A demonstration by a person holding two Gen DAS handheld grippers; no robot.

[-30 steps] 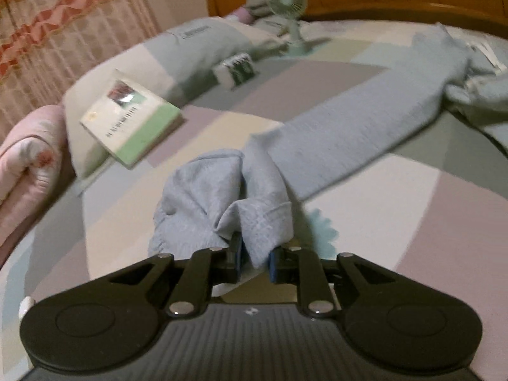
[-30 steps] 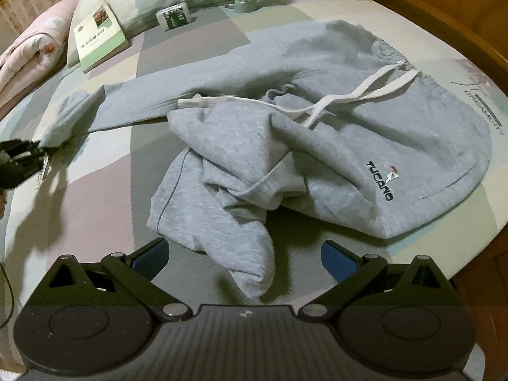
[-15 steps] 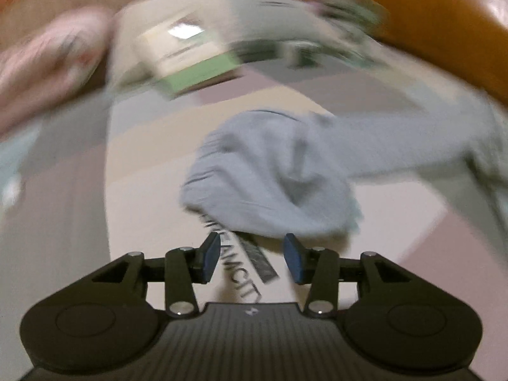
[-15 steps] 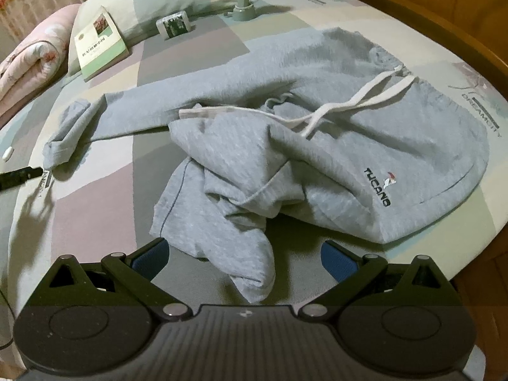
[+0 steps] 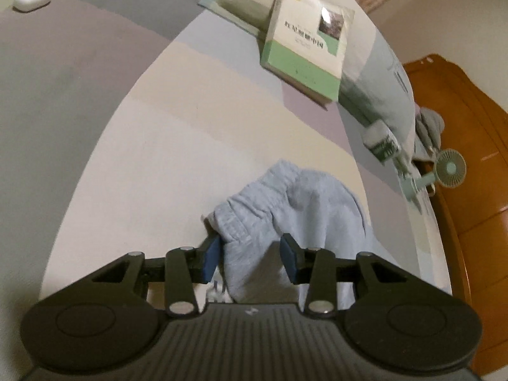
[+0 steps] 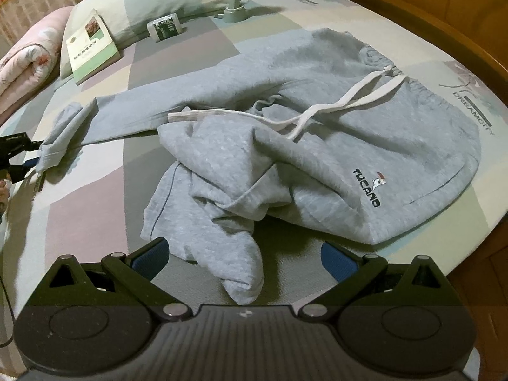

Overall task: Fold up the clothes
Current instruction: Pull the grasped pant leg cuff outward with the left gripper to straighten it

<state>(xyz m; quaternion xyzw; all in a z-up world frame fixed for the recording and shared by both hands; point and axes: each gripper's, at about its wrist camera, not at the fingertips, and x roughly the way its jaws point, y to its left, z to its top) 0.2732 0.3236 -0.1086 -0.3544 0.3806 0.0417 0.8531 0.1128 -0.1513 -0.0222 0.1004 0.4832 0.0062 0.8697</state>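
Currently left gripper is straddling the cuff, jaws apart, not clamping; right gripper is hovering wide open over the sweatpants, probably awaiting straightening.

Bare bedsheet lies open left of the cuff; book and fan crowd the pillow side.
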